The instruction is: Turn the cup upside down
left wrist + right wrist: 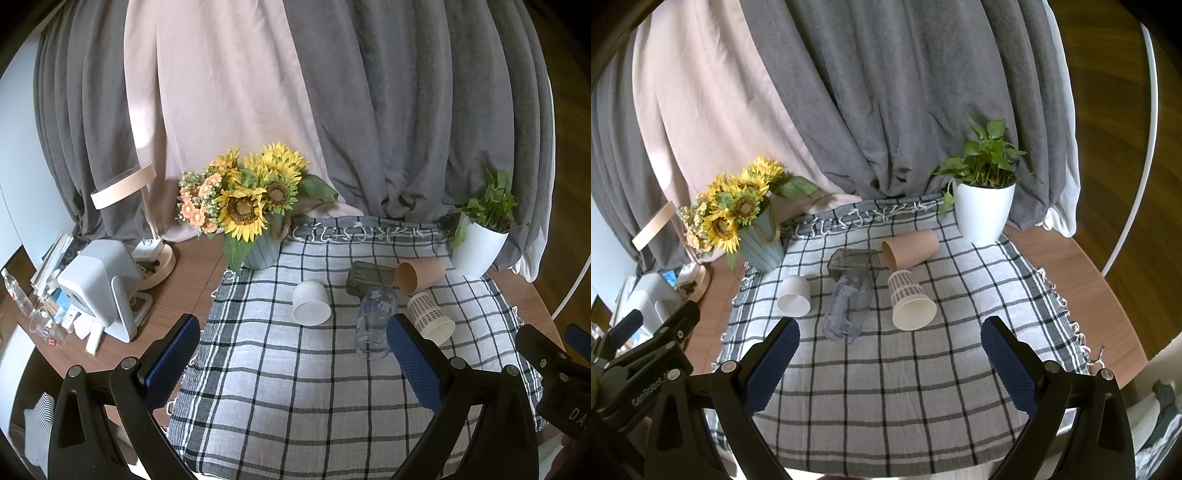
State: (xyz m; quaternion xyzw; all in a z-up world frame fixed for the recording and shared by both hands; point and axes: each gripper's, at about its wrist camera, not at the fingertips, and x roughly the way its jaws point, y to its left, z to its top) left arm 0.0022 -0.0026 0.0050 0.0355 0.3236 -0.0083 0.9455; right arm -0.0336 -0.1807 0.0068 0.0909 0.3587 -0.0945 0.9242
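Note:
Several cups lie on their sides on a checked cloth (pixel 295 387) (pixel 886 387): a white cup (pixel 311 303) (pixel 794 301), a clear plastic cup (pixel 375 323) (pixel 847 306), a patterned paper cup (pixel 430 318) (pixel 910 304), a tan cup (pixel 419 275) (pixel 910 248) and a dark square glass (pixel 369 282) (pixel 854 261). My left gripper (pixel 295 354) is open and empty, well short of the cups. My right gripper (pixel 890 350) is open and empty, just short of the patterned and clear cups. The right gripper also shows at the left wrist view's right edge (pixel 554 365).
A sunflower bouquet in a blue pot (pixel 251 206) (pixel 738 218) stands at the cloth's back left. A white pot with a green plant (pixel 480 240) (pixel 984 203) stands at the back right. A lamp (pixel 147 236), a white device (pixel 103 288) and clutter fill the left of the wooden table (pixel 184 295). Curtains hang behind.

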